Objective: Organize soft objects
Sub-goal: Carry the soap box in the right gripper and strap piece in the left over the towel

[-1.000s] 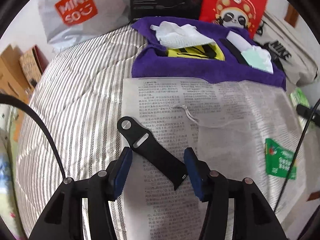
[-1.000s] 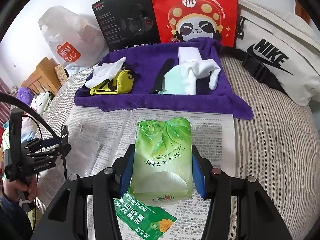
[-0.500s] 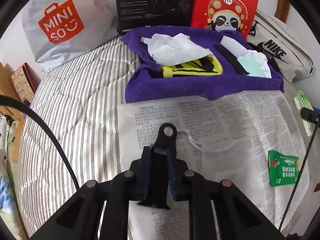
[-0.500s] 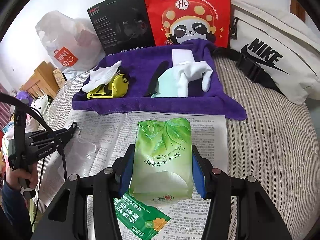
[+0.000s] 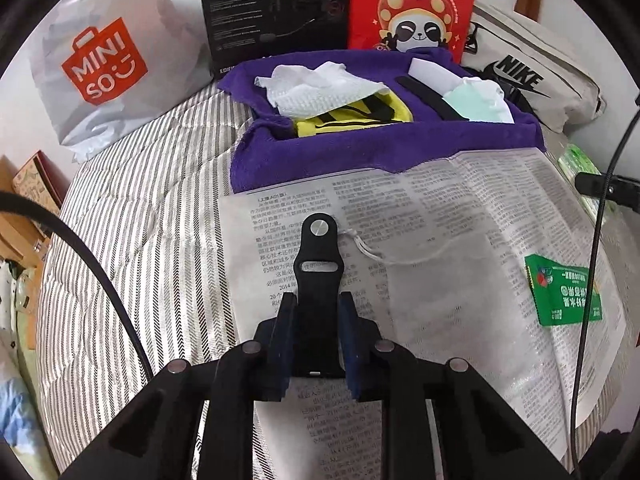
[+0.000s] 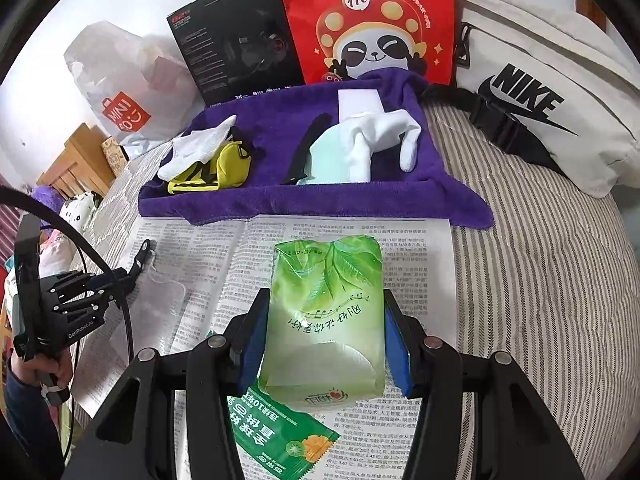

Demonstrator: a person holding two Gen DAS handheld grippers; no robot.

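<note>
My left gripper point(image 5: 315, 307) is shut on a black watch strap point(image 5: 317, 256) and holds it above the newspaper point(image 5: 440, 200); the strap also shows in the right wrist view point(image 6: 141, 258). My right gripper point(image 6: 325, 306) is shut on a green tissue pack point(image 6: 326, 312), held above the newspaper point(image 6: 416, 248). A purple towel point(image 5: 360, 148) lies behind the paper, carrying a white cloth point(image 5: 320, 88), a yellow pouch point(image 5: 352, 118), another black strap point(image 5: 432, 100), a mint pack and a white glove point(image 6: 380, 136).
A green sachet point(image 5: 564, 292) and a clear drawstring pouch point(image 5: 432, 280) lie on the newspaper. A Miniso bag point(image 5: 100, 60), a black box point(image 5: 276, 8), a red panda bag point(image 5: 412, 4) and a Nike bag point(image 6: 532, 96) stand behind the towel on the striped bed.
My left gripper closed on the black strap, lifted it off the newspaper and moved toward the towel. My right gripper kept its hold on the tissue pack and moved forward slightly.
</note>
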